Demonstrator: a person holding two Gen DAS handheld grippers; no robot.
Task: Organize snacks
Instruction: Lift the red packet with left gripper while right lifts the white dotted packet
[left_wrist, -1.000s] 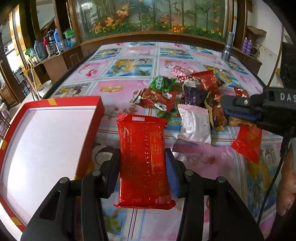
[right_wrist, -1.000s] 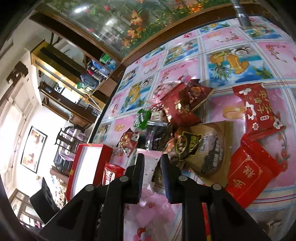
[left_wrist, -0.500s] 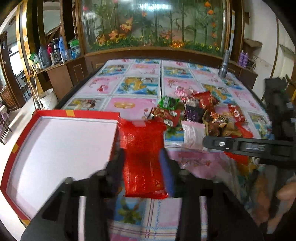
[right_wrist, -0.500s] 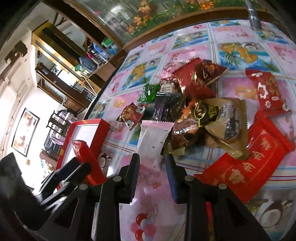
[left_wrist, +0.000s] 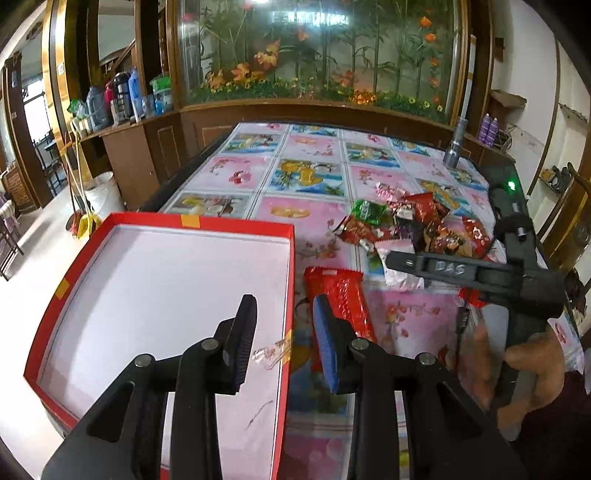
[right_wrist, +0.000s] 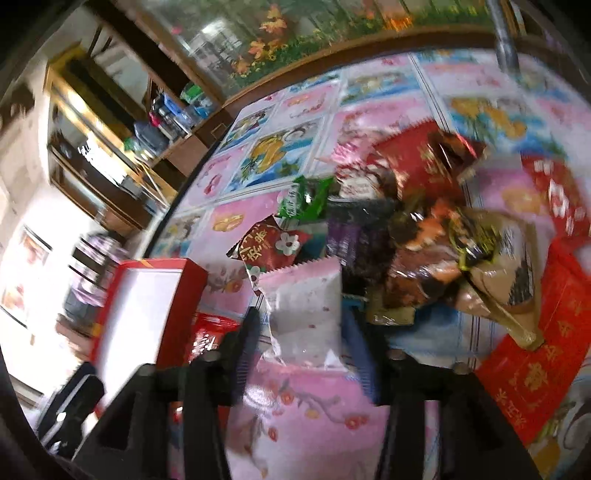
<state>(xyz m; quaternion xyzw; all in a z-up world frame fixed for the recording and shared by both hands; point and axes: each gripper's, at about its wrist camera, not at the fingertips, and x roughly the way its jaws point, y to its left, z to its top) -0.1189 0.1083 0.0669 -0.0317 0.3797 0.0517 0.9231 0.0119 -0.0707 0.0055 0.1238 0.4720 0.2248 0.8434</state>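
Observation:
My left gripper (left_wrist: 284, 334) is open and empty, hovering over the right wall of the red box (left_wrist: 291, 280) with a white inside. A long red snack packet (left_wrist: 341, 295) lies on the table just right of that box wall, beside the left gripper's right finger. My right gripper (right_wrist: 303, 343) is open, its fingers on either side of a white and pink snack packet (right_wrist: 306, 306) lying flat on the table. It also shows in the left wrist view (left_wrist: 402, 275). A pile of mixed snack packets (left_wrist: 406, 225) lies beyond.
A flat red packet (right_wrist: 535, 373) lies at the pile's right. A metal cylinder (left_wrist: 455, 144) stands at the table's far right edge. The flowered tablecloth (left_wrist: 310, 177) covers the table. The box sits at the table's left front corner.
My left gripper let go of the long red packet and moved up and left, over the box wall. My right gripper opened wider and moved forward around the white and pink packet.

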